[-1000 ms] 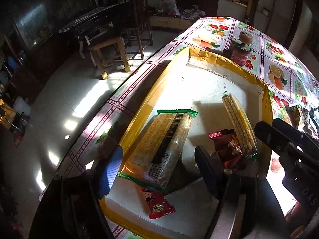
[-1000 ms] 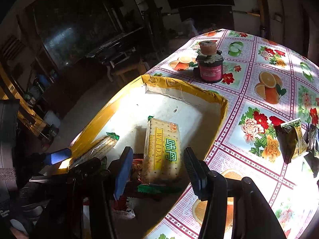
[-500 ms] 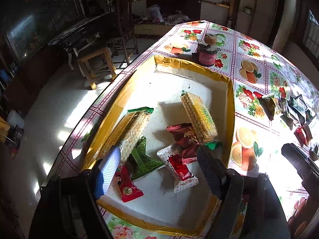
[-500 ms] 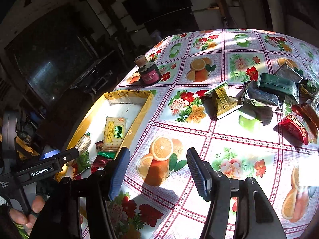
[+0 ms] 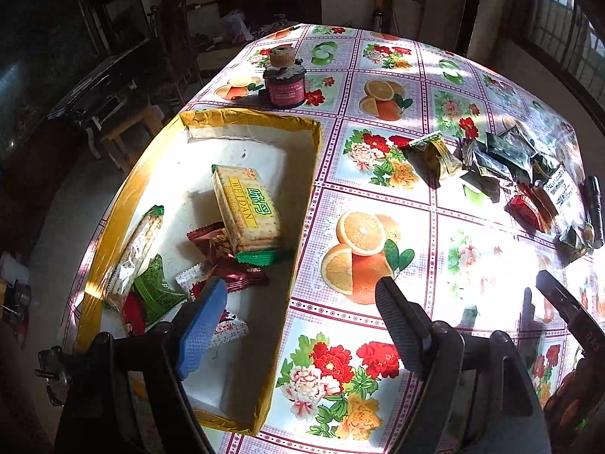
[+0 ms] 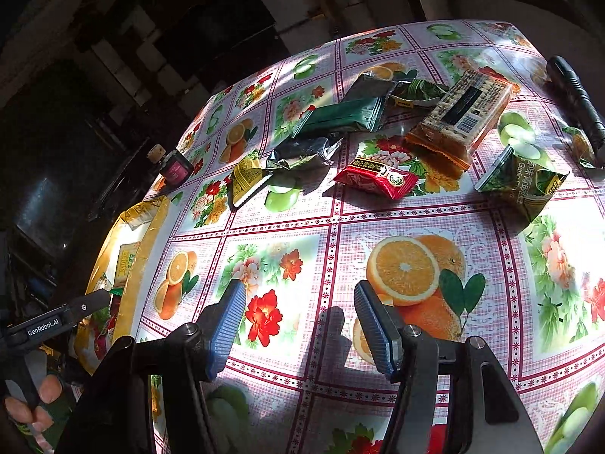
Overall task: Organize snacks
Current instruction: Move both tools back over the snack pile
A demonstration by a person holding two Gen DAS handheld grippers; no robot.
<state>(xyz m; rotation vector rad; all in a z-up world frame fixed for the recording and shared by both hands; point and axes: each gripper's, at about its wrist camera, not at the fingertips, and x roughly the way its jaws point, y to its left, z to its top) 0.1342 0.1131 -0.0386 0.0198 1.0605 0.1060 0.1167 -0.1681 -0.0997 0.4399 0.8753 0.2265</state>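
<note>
I am partway through tidying the snacks. The yellow box [image 5: 315, 174] sits on the left of the left wrist picture, and it already has a few snacks in it. I can see the big cracker pack [image 5: 245, 208] in the middle of the box, a long pack [image 5: 136, 249] leaning by the left wall, and small red and green packets [image 5: 227, 261] low down near my blue pad.

A lot is still out on the flowery tablecloth [image 6: 378, 340]. At the top of the right wrist picture lie the dark green bags [image 6: 340, 117], a brown cracker pack [image 6: 461, 113], a red packet [image 6: 378, 178], a small yellow packet [image 6: 247, 176] and a green bag [image 6: 525, 181] on the right. I think all of these still need to go in the box.

My left gripper [image 5: 298, 325] is spread wide with nothing between its pads; its jaws have just been opening. My right gripper [image 6: 298, 329] is spread too and carries nothing, hanging over the cloth below the pile. A black torch [image 6: 578, 102] lies at the upper right. A small jar [image 5: 283, 83] stands above the box.
</note>
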